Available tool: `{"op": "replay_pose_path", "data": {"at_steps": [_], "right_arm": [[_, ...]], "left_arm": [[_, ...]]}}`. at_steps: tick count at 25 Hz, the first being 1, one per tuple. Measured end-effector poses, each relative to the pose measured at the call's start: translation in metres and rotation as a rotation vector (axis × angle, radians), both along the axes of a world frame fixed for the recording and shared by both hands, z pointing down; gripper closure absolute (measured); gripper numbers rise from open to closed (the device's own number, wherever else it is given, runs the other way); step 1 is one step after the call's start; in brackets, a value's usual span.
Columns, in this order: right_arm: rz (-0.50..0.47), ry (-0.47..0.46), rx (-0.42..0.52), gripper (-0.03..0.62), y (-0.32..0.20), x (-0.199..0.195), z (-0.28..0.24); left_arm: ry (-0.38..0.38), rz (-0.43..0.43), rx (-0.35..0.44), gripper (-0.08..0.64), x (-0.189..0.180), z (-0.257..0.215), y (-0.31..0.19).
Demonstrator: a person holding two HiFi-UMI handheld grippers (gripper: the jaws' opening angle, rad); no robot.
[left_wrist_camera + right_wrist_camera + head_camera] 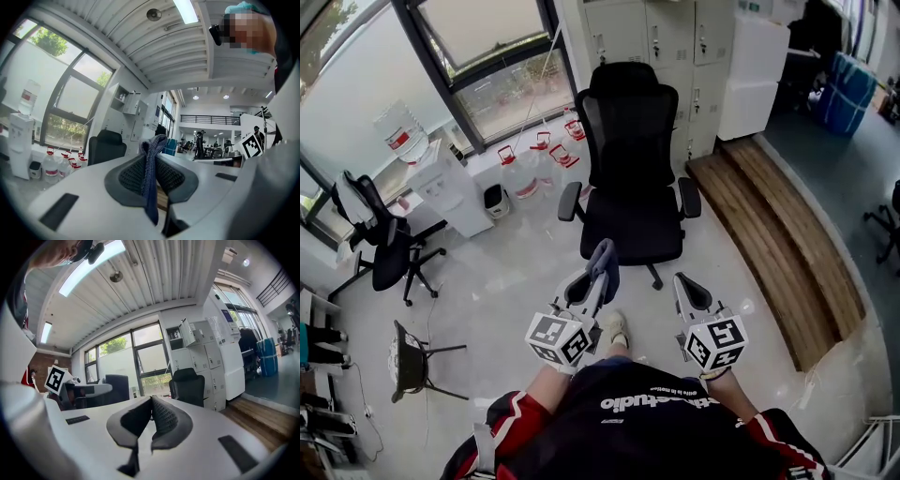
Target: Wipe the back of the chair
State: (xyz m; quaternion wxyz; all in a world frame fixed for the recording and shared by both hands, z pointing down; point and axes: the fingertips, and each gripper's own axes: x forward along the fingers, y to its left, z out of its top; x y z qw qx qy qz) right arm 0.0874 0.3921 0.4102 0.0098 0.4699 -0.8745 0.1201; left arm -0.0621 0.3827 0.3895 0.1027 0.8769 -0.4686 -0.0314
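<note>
in the left gripper [591,284], pinches a blue-grey cloth [606,261] flat between the jaws, folded top poking up past the tips and tail hanging down behind the pads. carries nothing in the right gripper [151,414]: jaws pressed together, pads meeting at the tips. points both grippers toward the black office chair [630,159], well apart from it, seat facing the person and backrest toward the pale lockers [675,37]. gets only from the head view the chair's armrests, seat and wheeled base, a shoe [617,328] between the grippers, the wooden platform [778,225] to the right, and a second office chair [384,244] and a stool [408,361] to the left. finds in the left gripper view alone a long open hall with distant figures, too small to make out. shows in the right gripper view alone a brick wall at the far left. cuts off the chair below the backrest in both gripper views, behind the gripper bodies. hides the rear face of the backrest in every view. places water bottles [520,173] and a dispenser [450,187] under the window, left of the chair.
</note>
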Motion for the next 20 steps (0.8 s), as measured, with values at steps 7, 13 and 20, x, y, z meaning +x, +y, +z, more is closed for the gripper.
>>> {"op": "replay_pose_path", "data": {"at_steps": [7,13,20], "right_arm": [[0.01,-0.007,0.001,0.581,0.012,0.012,0.003],[0.008,-0.021,0.01,0.581,0.011,0.013,-0.003],[-0.005,-0.024,0.015,0.581,0.015,0.009,-0.004]], "left_arm": [[-0.003,0.001,0.007,0.5,0.008,0.001,0.007],[-0.012,-0.005,-0.003,0.5,0.009,0.002,0.009],[-0.012,0.001,0.011,0.5,0.011,-0.004,0.016]]}}
